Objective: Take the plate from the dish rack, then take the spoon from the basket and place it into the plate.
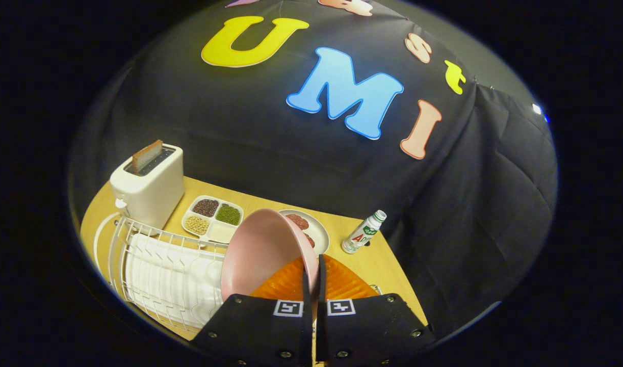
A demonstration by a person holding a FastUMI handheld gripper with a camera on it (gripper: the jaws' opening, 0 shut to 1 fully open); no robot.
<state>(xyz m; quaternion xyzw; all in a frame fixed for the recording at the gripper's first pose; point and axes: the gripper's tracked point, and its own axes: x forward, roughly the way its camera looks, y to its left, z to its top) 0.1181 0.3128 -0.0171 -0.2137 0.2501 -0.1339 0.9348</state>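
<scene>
- The claw point(314, 275) was closed narrowly on the rim of the round pink plate point(260, 255), both fingers pinching it.
- The plate hung tilted above the white wire dish rack point(163, 270) and, apparently, an orange ribbed basket point(342, 285).
- A white toaster point(148, 188) stood on the wooden worktop point(378, 260) beyond.

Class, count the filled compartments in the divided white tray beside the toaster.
4: in the divided white tray, dark beans and green beans at back, yellow beans and pale filling in front.
</scene>
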